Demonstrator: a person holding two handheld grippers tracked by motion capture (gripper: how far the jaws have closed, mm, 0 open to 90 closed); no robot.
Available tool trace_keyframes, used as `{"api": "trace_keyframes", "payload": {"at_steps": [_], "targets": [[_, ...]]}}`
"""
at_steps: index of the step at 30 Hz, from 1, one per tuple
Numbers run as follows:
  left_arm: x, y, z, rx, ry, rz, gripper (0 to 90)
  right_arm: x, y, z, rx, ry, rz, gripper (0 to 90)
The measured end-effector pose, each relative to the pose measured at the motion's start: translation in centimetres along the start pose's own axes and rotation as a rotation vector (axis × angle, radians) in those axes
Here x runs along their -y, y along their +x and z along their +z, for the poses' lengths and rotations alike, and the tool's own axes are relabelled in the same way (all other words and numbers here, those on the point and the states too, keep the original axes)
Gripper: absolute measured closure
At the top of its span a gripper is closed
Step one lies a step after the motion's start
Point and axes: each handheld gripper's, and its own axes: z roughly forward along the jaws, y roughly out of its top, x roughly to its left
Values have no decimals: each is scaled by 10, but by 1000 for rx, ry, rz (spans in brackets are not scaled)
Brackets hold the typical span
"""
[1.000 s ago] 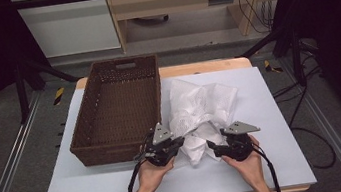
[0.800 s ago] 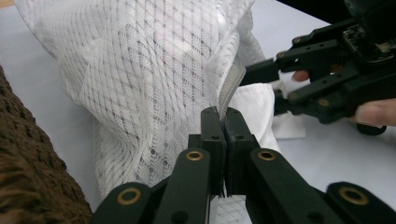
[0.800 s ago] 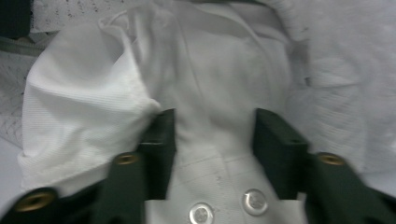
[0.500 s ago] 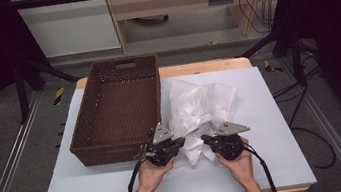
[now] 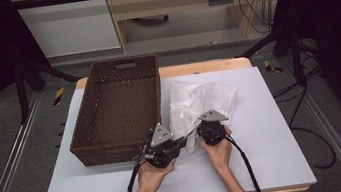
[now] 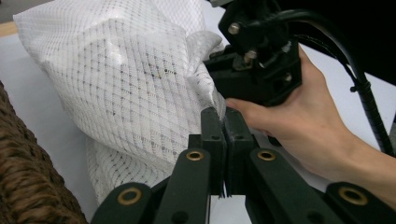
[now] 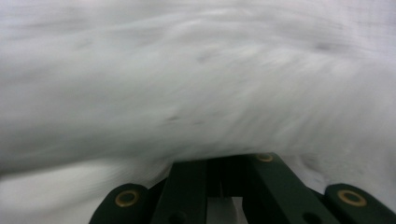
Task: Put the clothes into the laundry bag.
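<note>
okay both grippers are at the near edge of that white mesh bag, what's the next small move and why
Probably lift the white mesh bag slightly and carry it left toward the wicker basket. Both the left hand-held gripper and right hand-held gripper look closed on its near edge, and the basket beside it sits empty.

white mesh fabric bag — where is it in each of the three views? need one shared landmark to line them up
High view: the white mesh fabric bag lies crumpled at table centre, right of the brown wicker basket.
Left gripper view: it covers the upper left, the basket's wall at lower left.
Right gripper view: blurred white fabric spans the picture above the jaws.
Shared landmark: the bag's near edge, where both grippers meet it.
</note>
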Motion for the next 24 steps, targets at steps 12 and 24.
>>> {"api": "trace_keyframes", "payload": {"at_steps": [12,24], "targets": [[11,14,15,-46,35,-25,883,10,-25,-71,-151,-28,-45,585],[9,13,11,-45,13,-28,883,15,17,-20,-306,73,-36,526]]}}
